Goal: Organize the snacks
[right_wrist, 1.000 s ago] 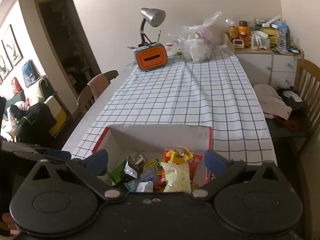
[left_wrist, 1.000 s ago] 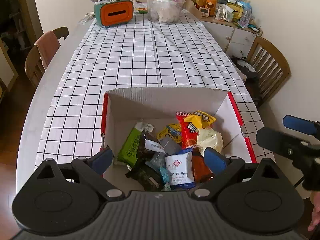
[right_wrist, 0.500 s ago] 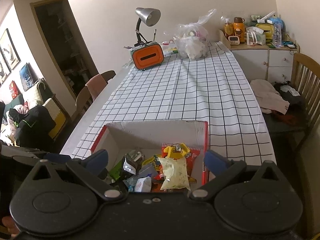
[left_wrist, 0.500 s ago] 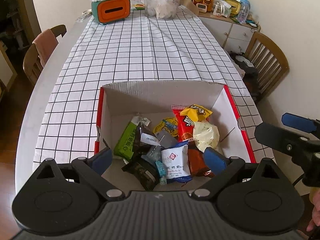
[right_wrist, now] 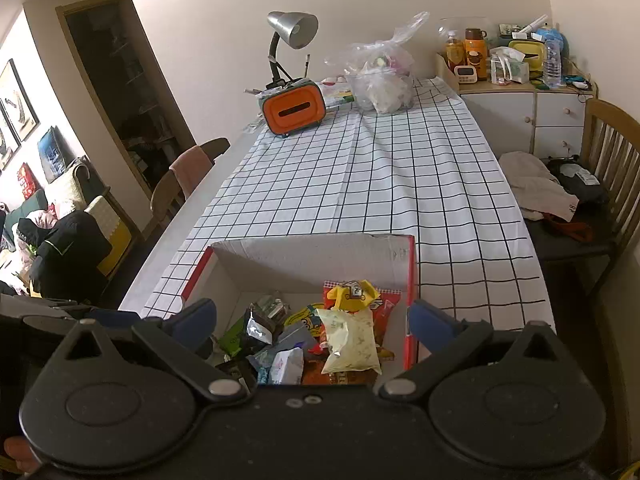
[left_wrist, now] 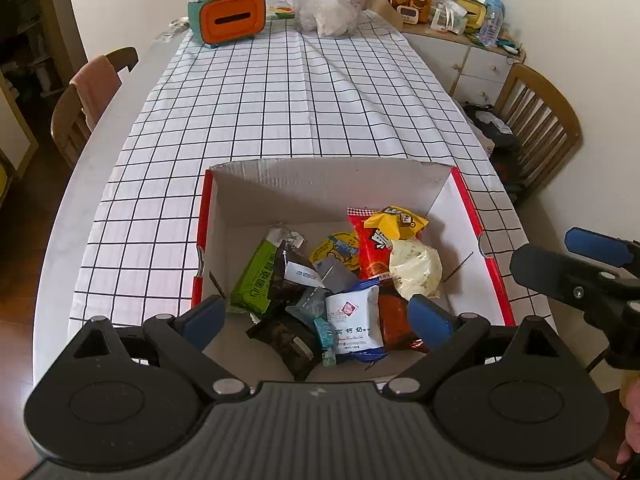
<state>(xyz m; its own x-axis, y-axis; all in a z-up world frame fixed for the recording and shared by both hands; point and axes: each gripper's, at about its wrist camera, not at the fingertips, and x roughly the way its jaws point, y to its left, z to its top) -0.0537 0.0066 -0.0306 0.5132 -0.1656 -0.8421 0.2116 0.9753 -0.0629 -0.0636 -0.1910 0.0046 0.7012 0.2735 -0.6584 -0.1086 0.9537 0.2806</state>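
Note:
An open cardboard box with red sides (left_wrist: 332, 184) (right_wrist: 312, 252) sits at the near end of the table and holds several snack packets: a green one (left_wrist: 256, 280), a white one (left_wrist: 354, 318), a red one (left_wrist: 374, 248), a yellow one (left_wrist: 396, 220) and a pale bag (left_wrist: 416, 268) (right_wrist: 350, 340). My left gripper (left_wrist: 318, 318) is open and empty above the box's near edge. My right gripper (right_wrist: 312, 318) is open and empty, held at the box's right side; it also shows in the left wrist view (left_wrist: 576, 264).
The table has a black-and-white checked cloth (left_wrist: 296, 96). At the far end stand an orange tissue box (left_wrist: 232, 16), a desk lamp (right_wrist: 292, 32) and a clear plastic bag (left_wrist: 332, 4). Wooden chairs (left_wrist: 540, 120) (left_wrist: 88, 96) flank the table. A cluttered cabinet (right_wrist: 524, 104) stands at the back right.
Both grippers have drawn back and risen slightly, so the box sits farther up and more fully in view. Both stay open. The snacks have not moved.

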